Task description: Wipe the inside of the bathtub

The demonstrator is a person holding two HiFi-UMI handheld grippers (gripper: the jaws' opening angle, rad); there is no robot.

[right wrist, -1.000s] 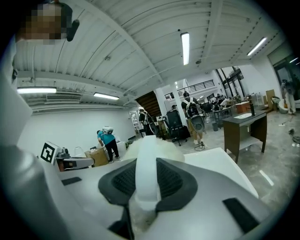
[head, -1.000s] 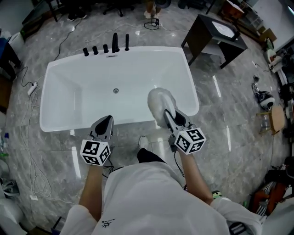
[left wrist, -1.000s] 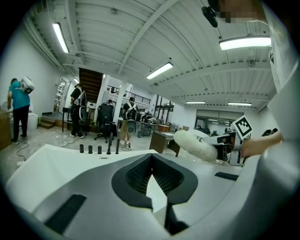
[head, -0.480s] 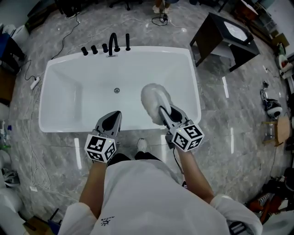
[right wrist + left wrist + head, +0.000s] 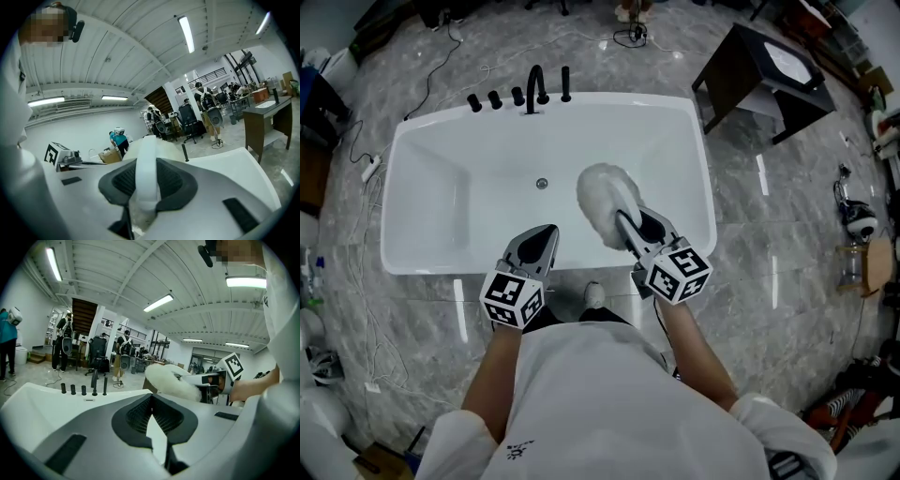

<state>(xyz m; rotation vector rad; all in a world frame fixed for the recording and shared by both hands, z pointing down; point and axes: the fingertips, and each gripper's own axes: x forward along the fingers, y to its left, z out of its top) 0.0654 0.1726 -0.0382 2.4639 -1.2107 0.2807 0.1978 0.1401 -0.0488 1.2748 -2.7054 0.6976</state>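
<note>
Grey marble floor (image 5: 769, 244) surrounds a white bathtub (image 5: 619, 97) with black taps (image 5: 534, 89) on its far rim and a drain (image 5: 542, 184) in the middle of its bottom. Over the last second the fluffy wiper head (image 5: 602, 202) has travelled from the tub's right end, where it overlapped the near right rim, leftward and inward, so that it now sits over the basin just right of the drain. That reads as a wiping stroke across the inside, probably early in the job, since most of the basin to the left lies beyond where the head has been. Whether the fluff presses on the enamel or rides just above it cannot be told from overhead. The right tool (image 5: 630, 234) is clenched on the wiper's white handle (image 5: 145, 173), which runs straight up between its pads, and the right forearm (image 5: 694, 352) reaches forward and slightly left over the near rim. The left tool (image 5: 546, 232) has crept up to the near rim; its jaws are pressed together on nothing, pointing into the tub, with the left forearm (image 5: 492, 375) held close to the body.
</note>
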